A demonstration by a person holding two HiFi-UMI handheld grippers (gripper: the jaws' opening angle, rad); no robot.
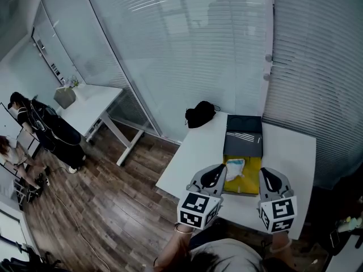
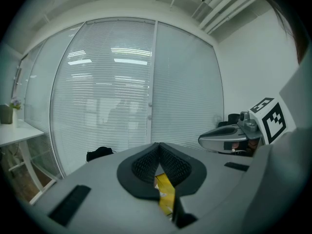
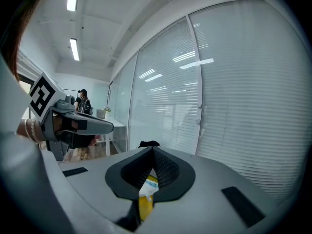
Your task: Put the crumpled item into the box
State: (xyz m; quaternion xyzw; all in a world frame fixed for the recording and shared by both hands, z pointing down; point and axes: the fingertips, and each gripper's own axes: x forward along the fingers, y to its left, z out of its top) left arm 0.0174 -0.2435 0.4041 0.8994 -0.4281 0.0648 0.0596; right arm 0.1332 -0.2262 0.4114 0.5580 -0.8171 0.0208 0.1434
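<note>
An open box [image 1: 250,180] with a yellow inside and a raised black lid [image 1: 244,135] stands on the white table [image 1: 190,160]. A crumpled white item [image 1: 235,168] lies inside it, towards the left. My left gripper [image 1: 218,174] hovers at the box's near left corner, shut and holding nothing. My right gripper [image 1: 267,178] hovers at the near right corner, also shut and holding nothing. In the left gripper view the pads [image 2: 146,165] meet, with the yellow box [image 2: 165,195] showing below them. In the right gripper view the crumpled item [image 3: 149,185] and the box [image 3: 144,206] show under the closed jaws.
A black bag [image 1: 199,114] lies at the table's far left corner. Glass walls with blinds stand behind the table. A second white desk [image 1: 91,106] and seated people are far off to the left, across a wooden floor.
</note>
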